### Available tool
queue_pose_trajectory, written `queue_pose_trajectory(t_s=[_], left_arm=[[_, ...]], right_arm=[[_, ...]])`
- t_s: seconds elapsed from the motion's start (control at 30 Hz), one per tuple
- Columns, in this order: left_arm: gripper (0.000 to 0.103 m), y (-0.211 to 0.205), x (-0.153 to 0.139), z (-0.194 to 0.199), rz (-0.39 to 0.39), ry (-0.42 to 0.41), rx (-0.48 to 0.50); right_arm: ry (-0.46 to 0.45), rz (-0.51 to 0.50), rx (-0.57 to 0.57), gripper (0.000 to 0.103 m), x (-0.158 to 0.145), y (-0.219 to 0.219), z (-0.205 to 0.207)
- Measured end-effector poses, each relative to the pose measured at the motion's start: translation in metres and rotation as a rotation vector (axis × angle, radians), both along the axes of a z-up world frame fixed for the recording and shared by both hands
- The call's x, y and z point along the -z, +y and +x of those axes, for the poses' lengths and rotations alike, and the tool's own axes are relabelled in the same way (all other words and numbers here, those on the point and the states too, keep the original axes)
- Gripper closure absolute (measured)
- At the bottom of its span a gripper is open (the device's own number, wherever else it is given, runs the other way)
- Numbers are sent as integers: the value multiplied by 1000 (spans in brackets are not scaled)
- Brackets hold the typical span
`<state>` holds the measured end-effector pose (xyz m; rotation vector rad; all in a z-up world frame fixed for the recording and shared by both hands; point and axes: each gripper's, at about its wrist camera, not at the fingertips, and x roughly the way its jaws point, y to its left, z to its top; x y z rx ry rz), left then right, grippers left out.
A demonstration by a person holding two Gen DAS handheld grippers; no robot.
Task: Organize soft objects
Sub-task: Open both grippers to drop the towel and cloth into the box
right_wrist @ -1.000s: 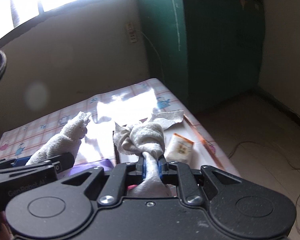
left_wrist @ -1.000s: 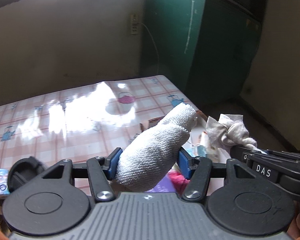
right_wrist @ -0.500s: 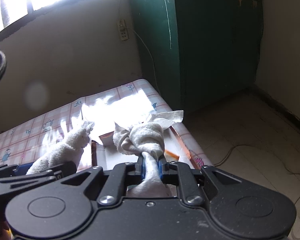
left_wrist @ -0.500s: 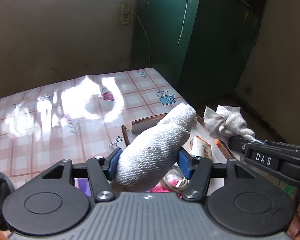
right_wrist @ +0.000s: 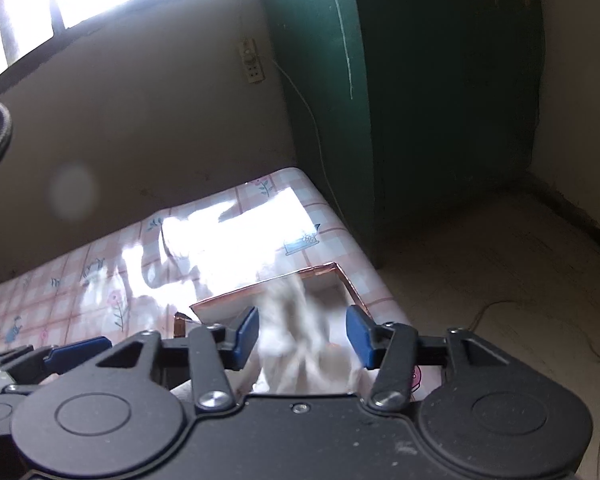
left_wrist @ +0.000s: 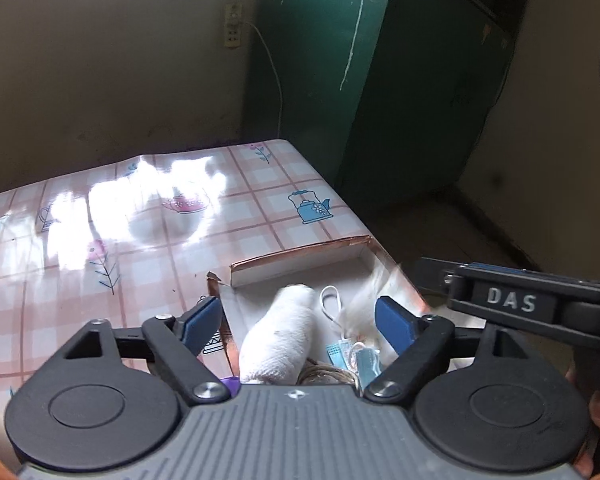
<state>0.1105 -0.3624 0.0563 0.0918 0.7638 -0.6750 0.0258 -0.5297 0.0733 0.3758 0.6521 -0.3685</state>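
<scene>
My left gripper [left_wrist: 300, 318] hangs over a shallow cardboard box [left_wrist: 300, 254] at the table's right edge. Its jaws are opening, and the rolled white towel [left_wrist: 278, 344] lies free between them, touching neither blue pad. My right gripper [right_wrist: 302, 334] is over the same box [right_wrist: 272, 284], its jaws opening too. The knotted grey-white cloth [right_wrist: 300, 344] is a falling blur between the right pads, clear of both. In the left wrist view that cloth [left_wrist: 366, 300] shows as a blur beside the towel, with the right gripper's body at the right edge.
The box also holds blue face masks [left_wrist: 356, 354] and a white cord loop [left_wrist: 330, 300]. The table wears a glossy pink checked cloth [left_wrist: 140, 232] with window glare. A green cabinet [left_wrist: 380, 80] stands behind the table's right corner, with floor [right_wrist: 500, 280] beyond.
Both grippers moved forward over the box and spread their jaws. The towel left the left pads and dropped into the box. The knotted cloth left the right pads and is falling.
</scene>
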Motion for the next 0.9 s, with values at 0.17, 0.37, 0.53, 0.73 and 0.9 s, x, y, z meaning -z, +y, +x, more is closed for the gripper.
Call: queue_pose_trajectory(t_s=[0.17,0.37,0.53,0.73,0.9], left_arm=[[8,7,-8,-6,22,-29,-15],[8,29,-24,-20,72,-55,-89],[8,57,-35,-28,86,-54,-154],[7,93,-42,-38,82,-59,-217],[3,121,-47,-43,80,-66,-260]], right_arm=[[-18,-23,-1,41,-8,6,-9],[-17,-83,21,37,-24,28,-21],[-20,-83,3,35,-34,43,-26],[-12,-63,-72,34,-33,77,-31],[-13,-61,-127,34,-33,108,-30]])
